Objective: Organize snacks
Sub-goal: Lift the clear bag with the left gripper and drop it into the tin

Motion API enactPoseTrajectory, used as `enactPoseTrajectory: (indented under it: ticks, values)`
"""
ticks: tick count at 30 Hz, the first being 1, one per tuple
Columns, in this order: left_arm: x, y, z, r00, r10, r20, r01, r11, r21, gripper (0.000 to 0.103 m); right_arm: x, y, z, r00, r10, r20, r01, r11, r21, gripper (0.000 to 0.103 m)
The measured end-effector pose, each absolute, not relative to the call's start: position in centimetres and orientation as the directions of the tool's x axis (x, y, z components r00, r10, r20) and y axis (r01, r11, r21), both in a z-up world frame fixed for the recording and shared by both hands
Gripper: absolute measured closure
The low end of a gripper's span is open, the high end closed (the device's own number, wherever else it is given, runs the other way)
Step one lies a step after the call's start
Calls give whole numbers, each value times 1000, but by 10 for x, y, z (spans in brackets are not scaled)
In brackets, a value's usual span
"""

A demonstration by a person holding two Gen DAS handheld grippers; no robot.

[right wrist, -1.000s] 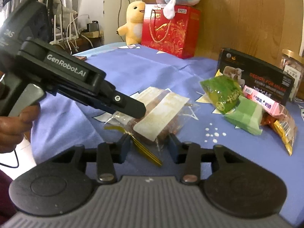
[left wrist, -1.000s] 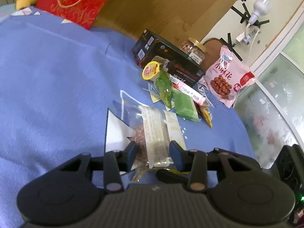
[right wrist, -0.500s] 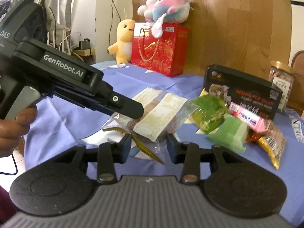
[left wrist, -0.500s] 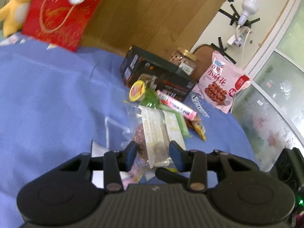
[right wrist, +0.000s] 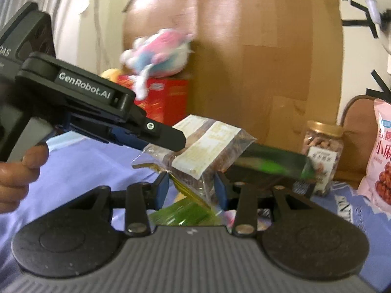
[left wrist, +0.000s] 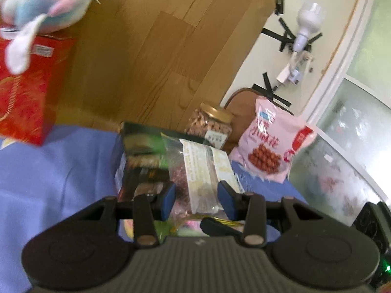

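Observation:
A clear snack bag with a cream label and brown pieces inside hangs in the air above the blue tablecloth. My left gripper is shut on its near end, blue pads on both sides. In the right wrist view the same bag is pinched at its left edge by the left gripper, held in a person's hand. My right gripper is shut on the bag's near lower corner, by a gold seal strip. One right finger shows under the bag.
Behind the bag stand a black box, a jar of nuts and a pink snack bag. Green packets lie below the grippers. A red gift bag with a plush toy stands far left before a wooden board.
Both grippers have lifted the clear bag off the cloth and carried it toward the black box. The green packets, once beyond the bag, now lie beneath it.

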State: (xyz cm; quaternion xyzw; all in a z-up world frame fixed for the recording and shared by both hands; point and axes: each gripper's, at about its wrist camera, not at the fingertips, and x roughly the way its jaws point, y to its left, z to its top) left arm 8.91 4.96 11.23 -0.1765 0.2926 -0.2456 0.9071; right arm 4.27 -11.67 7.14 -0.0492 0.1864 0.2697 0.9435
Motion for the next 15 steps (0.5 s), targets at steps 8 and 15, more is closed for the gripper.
enactPoseTrajectory:
  ticks: [8,15]
  values:
    - [185,7,97,675,-570,-468,344,804,-484,66,121,-149,56,832,383,-401,-404,914,36,59]
    - [212,-11,74,656,-578,-484,331,798,-504,66,134,-195,39,890,298,-345,-247,951,184,56]
